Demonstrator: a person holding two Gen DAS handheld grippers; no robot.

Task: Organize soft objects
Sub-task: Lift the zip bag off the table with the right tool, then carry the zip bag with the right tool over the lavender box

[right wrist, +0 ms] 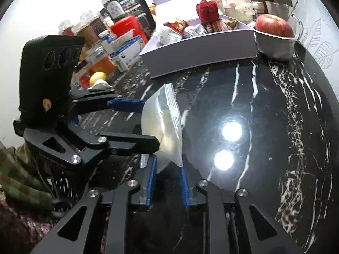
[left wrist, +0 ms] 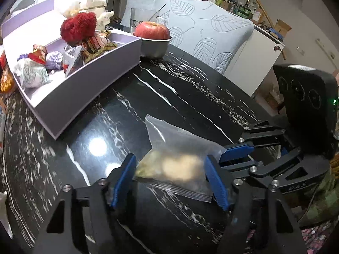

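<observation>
The left gripper (left wrist: 170, 175) stands partly open around a clear plastic bag (left wrist: 180, 148) of pale pieces, its blue pads at either side of the bag's filled end; whether they press on it I cannot tell. The right gripper (right wrist: 167, 182) is narrowly parted, with a corner of the same bag between its pads. The bag is over a black marble table (left wrist: 190, 97). Beyond sits a lilac box (left wrist: 89, 78) of soft toys and packets, with an apple (left wrist: 152, 30) in a metal bowl (left wrist: 155, 47) just beside it

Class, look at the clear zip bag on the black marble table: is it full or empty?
Partly filled. In the left wrist view the zip bag holds pale lumps at the end nearest the camera, while its far end is flat and transparent.
</observation>
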